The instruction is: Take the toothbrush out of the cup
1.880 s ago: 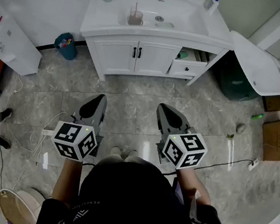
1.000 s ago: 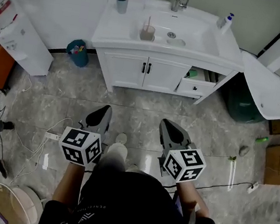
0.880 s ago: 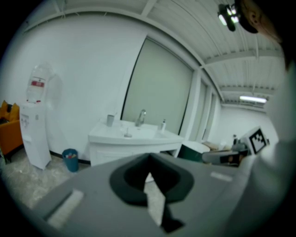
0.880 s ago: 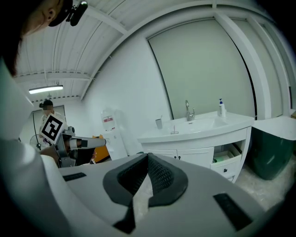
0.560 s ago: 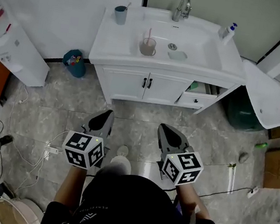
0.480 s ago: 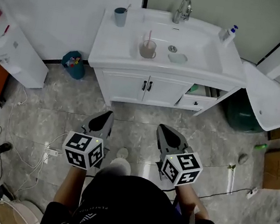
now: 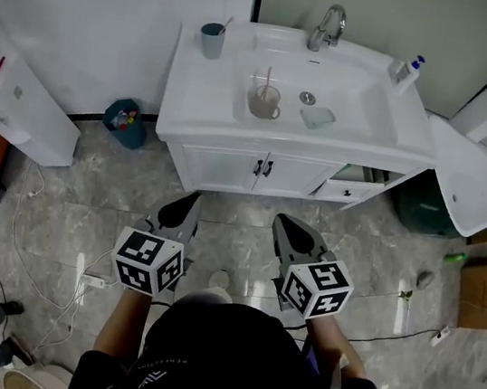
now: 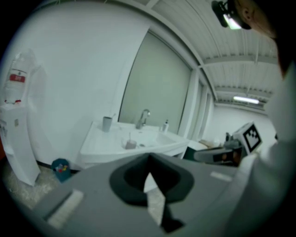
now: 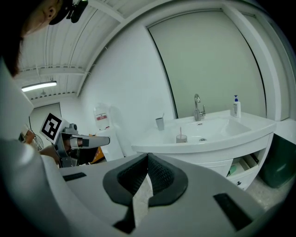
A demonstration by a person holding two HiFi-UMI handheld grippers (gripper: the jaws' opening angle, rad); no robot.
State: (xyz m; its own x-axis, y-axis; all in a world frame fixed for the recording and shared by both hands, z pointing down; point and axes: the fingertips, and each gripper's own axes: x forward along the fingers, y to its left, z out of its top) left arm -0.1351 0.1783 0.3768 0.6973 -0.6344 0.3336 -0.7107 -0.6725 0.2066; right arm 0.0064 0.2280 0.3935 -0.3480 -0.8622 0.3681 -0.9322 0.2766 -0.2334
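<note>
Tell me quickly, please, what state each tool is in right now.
Left tool: closed, holding nothing.
Right tool: closed, holding nothing.

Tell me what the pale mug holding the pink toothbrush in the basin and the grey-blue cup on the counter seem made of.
Pale translucent mug: probably plastic, possibly frosted glass; its wall looks half see-through with a soft sheen.
Grey-blue cup: opaque and matte, plastic or ceramic; no glare on it, and it is too small to settle.
</note>
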